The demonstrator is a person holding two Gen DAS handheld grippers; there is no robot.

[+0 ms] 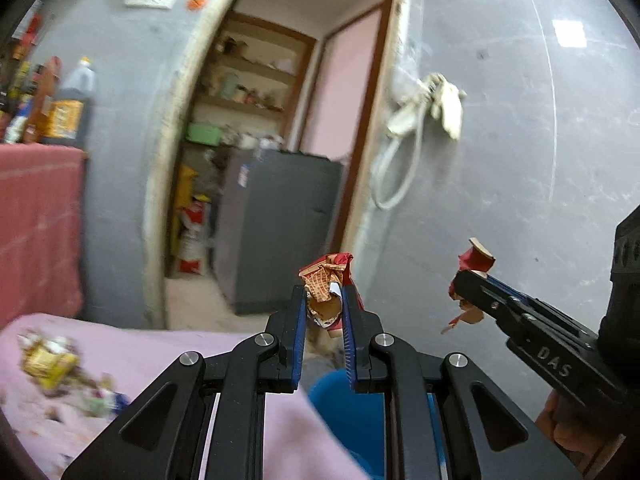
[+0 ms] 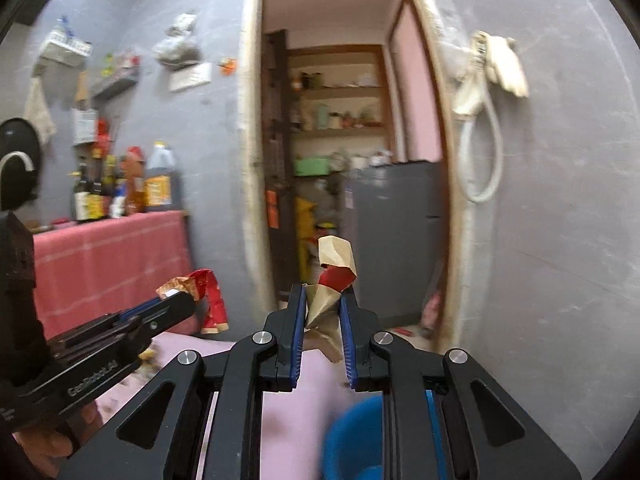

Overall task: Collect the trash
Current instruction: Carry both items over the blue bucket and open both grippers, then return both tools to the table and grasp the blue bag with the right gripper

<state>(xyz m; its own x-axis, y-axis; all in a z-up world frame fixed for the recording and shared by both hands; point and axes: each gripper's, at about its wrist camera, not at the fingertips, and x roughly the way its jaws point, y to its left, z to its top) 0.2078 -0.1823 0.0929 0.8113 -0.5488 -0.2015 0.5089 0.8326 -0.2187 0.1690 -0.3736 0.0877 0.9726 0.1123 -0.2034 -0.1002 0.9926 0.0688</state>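
Note:
My left gripper [image 1: 323, 302] is shut on a crumpled red and tan wrapper [image 1: 326, 284], held up in the air; the same wrapper [image 2: 208, 292] hangs from that gripper [image 2: 176, 300] at the left of the right wrist view. A brown and red piece of paper [image 2: 334, 276] is pinched in my right gripper [image 2: 322, 308], which is shut on it. That gripper [image 1: 466, 284] shows at the right of the left wrist view with its paper [image 1: 476, 260]. A blue bin [image 1: 344, 404] [image 2: 352, 436] sits low beneath both grippers. More trash [image 1: 52, 360] lies on the pink cloth [image 1: 160, 356].
Straight ahead is a doorway with a grey fridge [image 1: 280, 224] and shelves behind it. A red-covered counter [image 2: 108, 256] with bottles [image 2: 120, 188] stands to the left. A grey wall with a hanging white hose [image 2: 480, 148] is on the right.

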